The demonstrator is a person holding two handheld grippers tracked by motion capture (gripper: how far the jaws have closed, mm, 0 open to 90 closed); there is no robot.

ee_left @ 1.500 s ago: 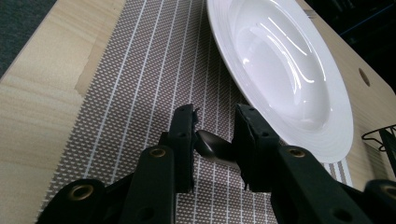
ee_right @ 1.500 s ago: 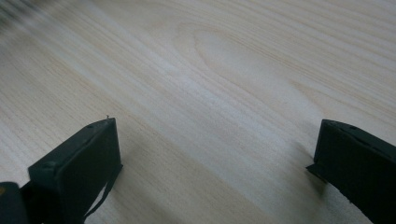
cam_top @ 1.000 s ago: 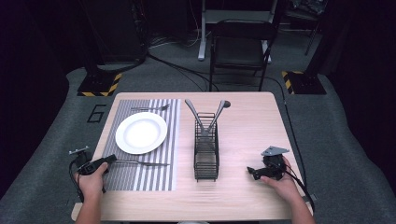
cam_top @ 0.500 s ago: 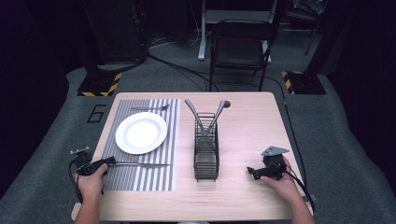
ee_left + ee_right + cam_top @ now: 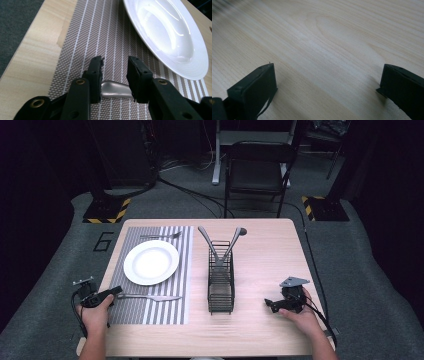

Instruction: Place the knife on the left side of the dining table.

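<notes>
L gripper [image 5: 113, 72] had just been easing its jaws apart around the knife [image 5: 150, 297] handle, pads w/ a gap, so the knife lay released on the placemat [image 5: 165, 312] near the plate [image 5: 151, 262]. R gripper [image 5: 327, 87] sat wide open, empty, on the table [image 5: 280, 260] at right.

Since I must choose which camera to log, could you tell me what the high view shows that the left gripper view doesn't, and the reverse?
High view adds: the rack, the fork beyond the plate, and the right gripper, open over the table. Left gripper view adds: the knife lies with its handle end between the jaws of the left gripper, which have just been opening. Both share: plate, mat, knife.
</notes>
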